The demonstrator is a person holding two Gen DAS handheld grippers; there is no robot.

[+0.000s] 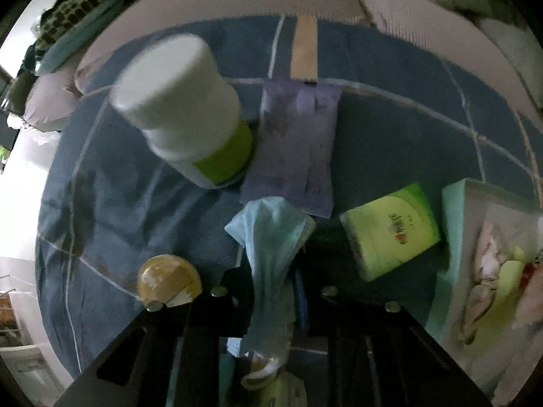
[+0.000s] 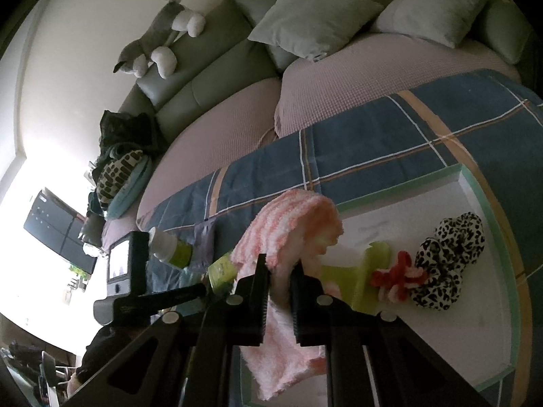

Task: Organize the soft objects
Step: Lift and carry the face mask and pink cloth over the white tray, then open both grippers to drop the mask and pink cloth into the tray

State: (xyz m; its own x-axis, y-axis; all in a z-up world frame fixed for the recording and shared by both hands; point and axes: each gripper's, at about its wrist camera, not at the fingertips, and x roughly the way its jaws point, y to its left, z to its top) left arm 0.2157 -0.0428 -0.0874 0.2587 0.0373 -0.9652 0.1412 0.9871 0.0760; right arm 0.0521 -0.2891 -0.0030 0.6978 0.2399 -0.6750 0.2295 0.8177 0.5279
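The left hand-held gripper [image 1: 271,291] points steeply down over a sofa draped in a blue plaid blanket [image 1: 142,210], and a crumpled light-blue cloth face mask [image 1: 271,237] hangs between its black fingers, pinched there. Around the mask, on the blanket, lie a white plastic bottle with a lime-green label [image 1: 183,108], tipped on its side, a flat lavender packet [image 1: 295,149] just beside it, a small green pack of tissues [image 1: 390,230] and, near the left finger, a tan roll of tape [image 1: 166,281]. A pale wooden stick [image 1: 305,51] pokes out beyond the lavender packet.

The right hand-held gripper [image 2: 280,291] is clamped on a fluffy pink-and-white striped sock [image 2: 292,230], which bulges above the jaws and trails below them. It hovers at the edge of a shallow white box with a mint-green rim [image 2: 400,186] resting on the blanket. Inside the box sit a leopard-print fabric scrunchie [image 2: 448,257], a red-and-pink knitted scrunchie [image 2: 397,278] touching it, and a lime-green piece [image 2: 370,278] that I cannot identify.

On the sofa's grey-green backrest lies a grey-and-white plush dog [image 2: 159,40], with two pale cushions [image 2: 312,17] propped near it.
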